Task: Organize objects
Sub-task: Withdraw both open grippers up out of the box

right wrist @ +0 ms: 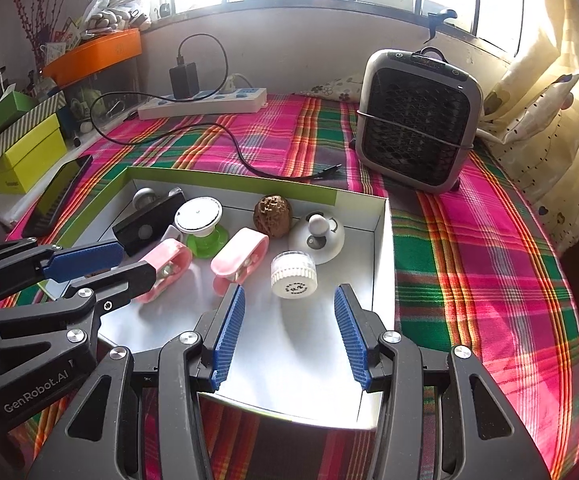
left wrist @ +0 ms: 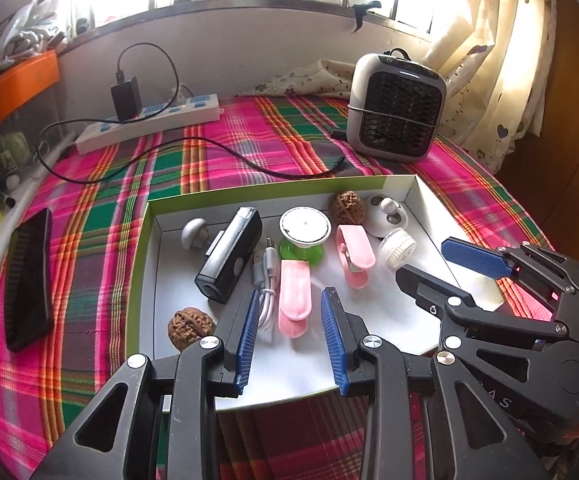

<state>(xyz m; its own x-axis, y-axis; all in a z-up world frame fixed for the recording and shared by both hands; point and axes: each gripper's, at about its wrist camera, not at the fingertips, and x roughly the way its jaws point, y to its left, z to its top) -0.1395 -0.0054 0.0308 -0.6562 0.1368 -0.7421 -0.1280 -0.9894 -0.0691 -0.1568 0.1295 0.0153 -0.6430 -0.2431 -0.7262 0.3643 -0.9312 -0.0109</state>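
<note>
Now, step in hand: sorting small things inside the white tray (left wrist: 429,200), with both grippers poised over its near half (my reading, from where they hang).
Left gripper (left wrist: 291,312): fingers spread, nothing between the pads; the near pink clip (left wrist: 294,298) lies in the tray beyond their tips, the coiled white cable (left wrist: 265,300) just beside the clip on its left.
Right gripper (right wrist: 289,312): fingers spread and empty; the white ribbed cap (right wrist: 293,274) stands on the tray floor just ahead of them.
Other tray contents: a black box-shaped device (left wrist: 229,256) left of the clips, a walnut (left wrist: 189,326) in the near left corner, a second walnut (left wrist: 345,208) and a round white holder (left wrist: 387,216) by the far wall, a green-based disc (left wrist: 304,232) mid-tray, a second pink clip (left wrist: 355,254) right of it.
Doing it well: come down with the pads on the clip's long flat sides, keeping the cable outside the fingers so it is not dragged along.
Edges: the tray's right wall stands near the right gripper's outer finger; a wide swing that way would likely knock it.
Open room: bare tray floor in the near half; on the plaid-covered desk (right wrist: 469,280) right of the tray there is clear cloth, while the fan heater (right wrist: 415,120) and black charging lead (right wrist: 229,136) crowd the far side.
</note>
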